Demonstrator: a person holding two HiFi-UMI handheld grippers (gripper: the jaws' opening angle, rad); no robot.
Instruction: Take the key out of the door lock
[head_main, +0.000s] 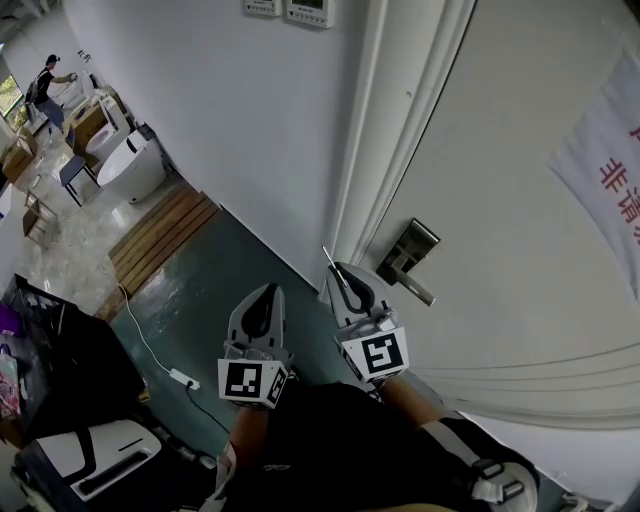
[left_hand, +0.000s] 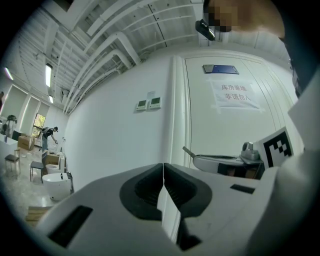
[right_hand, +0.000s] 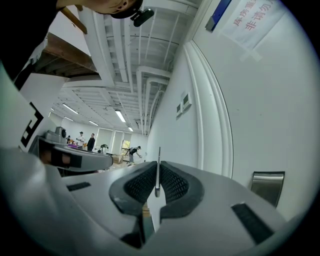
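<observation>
**A:** Where is the thin silvery metal key (right_hand: 158, 170)?

**B:** It is pinched between the ribbed black pads (right_hand: 173, 183) of the right gripper (head_main: 340, 276). The jaws stand a sliver apart, pressed on the key's flat sides. The blade sticks out ahead of the tips.

**A:** Is it in the lock?

**B:** No. In the head view the key's tip points up and left toward the white door frame (head_main: 385, 150). It is clear of the brushed-metal lock plate with lever handle (head_main: 410, 258). That plate sits just to the gripper's right on the white door (head_main: 500, 200).

**A:** How is that hand held?

**B:** The right forearm, in a black sleeve (head_main: 400, 425), reaches forward from the bottom of the head view. The gripper is about level, with its marker cube (head_main: 374, 353) facing the camera.

**A:** And the other one?

**B:** The left gripper (head_main: 267, 294) is just beside it on the left, roughly parallel and pointing at the wall. In the left gripper view the jaws meet with nothing between them. The right gripper and the key's tip show at the right of that view.

**A:** What's below?

**B:** A white power strip (head_main: 183, 378) lies on the dark floor (head_main: 230, 270).
</observation>
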